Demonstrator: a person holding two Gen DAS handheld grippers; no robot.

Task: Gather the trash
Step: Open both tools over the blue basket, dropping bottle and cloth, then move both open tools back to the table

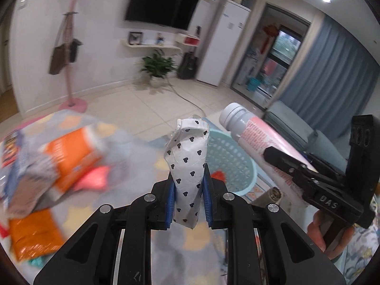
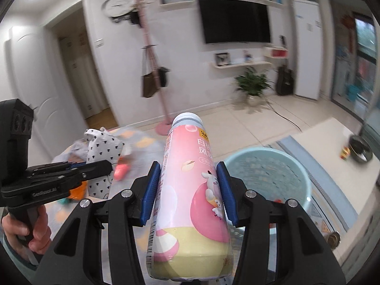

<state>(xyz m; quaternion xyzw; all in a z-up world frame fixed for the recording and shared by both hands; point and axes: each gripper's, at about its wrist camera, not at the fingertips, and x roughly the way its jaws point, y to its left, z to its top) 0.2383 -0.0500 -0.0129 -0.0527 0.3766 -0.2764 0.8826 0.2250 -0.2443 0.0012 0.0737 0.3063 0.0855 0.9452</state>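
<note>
The basket (image 2: pixel 273 180) lies just right of and beyond the right gripper (image 2: pixel 190 190), whose jaws clamp the upright bottle (image 2: pixel 190 190), while the left gripper (image 1: pixel 188 199), farther left, clamps the carton (image 1: pixel 188 166).

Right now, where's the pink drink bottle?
The pink bottle is clamped in the right gripper, held just left of the light blue basket, to the right of the left gripper.
</note>
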